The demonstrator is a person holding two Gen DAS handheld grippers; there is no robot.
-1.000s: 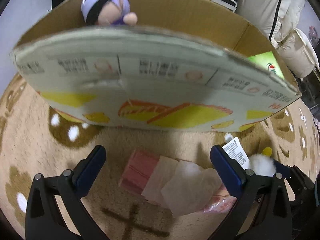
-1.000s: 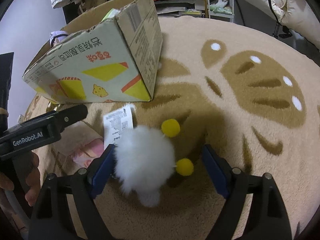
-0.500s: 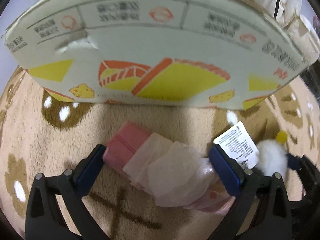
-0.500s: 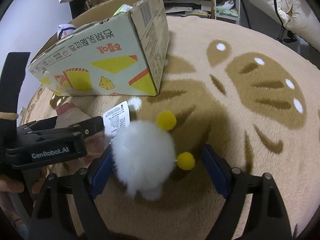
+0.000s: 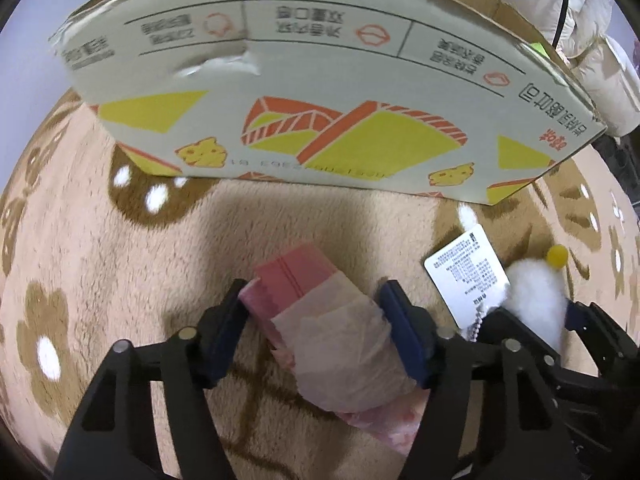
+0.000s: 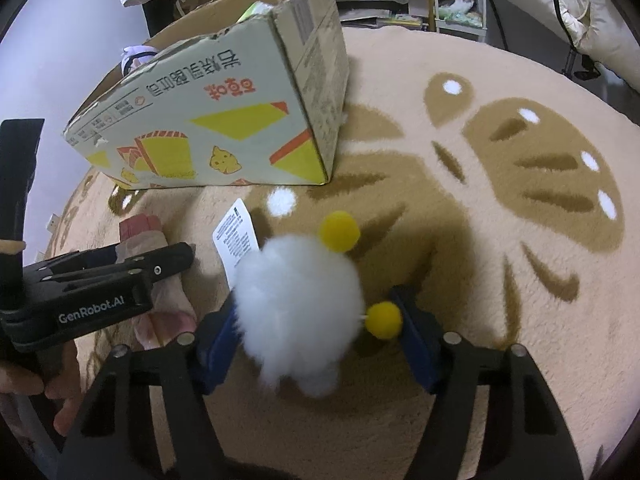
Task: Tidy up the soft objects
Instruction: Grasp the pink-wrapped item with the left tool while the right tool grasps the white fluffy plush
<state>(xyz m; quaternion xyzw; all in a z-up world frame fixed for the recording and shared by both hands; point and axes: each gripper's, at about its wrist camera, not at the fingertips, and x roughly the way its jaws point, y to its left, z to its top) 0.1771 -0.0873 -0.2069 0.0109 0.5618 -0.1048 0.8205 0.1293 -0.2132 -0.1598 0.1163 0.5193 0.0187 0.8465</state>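
**Soft goods on patterned rug — two claws engaged**

Item 1. Left claw (image 5: 314, 326): blue-padded fingers (image 5: 400, 332) pressed against both sides of a pink fabric bundle (image 5: 294, 280), gripping it. The bundle is partly wrapped in a translucent plastic bag (image 5: 348, 356); its pink end projects forward past the fingertips. It lies on or just above the rug — contact cannot be told. In the right wrist view this claw (image 6: 160, 256) appears from the side at left, with the bundle (image 6: 138, 226) showing beyond its tip.

Item 2. Right claw (image 6: 316, 320): fingers set to either side of a white fluffy plush toy (image 6: 298, 300). The left pad touches the fur; the right pad sits against a yellow pom-pom (image 6: 384, 320) on the toy's side. Closed on the toy, as far as can be seen. A second yellow pom-pom (image 6: 340, 230) stands at the toy's far end, and a white printed tag (image 6: 236, 236) lies beside it on the left.

Item 3. Cardboard box (image 6: 224, 128): printed with yellow and orange shapes, open at the top, resting on the rug beyond both claws and near them. A purple object (image 6: 134, 54) shows at its rim.

Item 4. Rug (image 6: 500, 208): beige pile with brown leaf figures and white dots; carries everything above.
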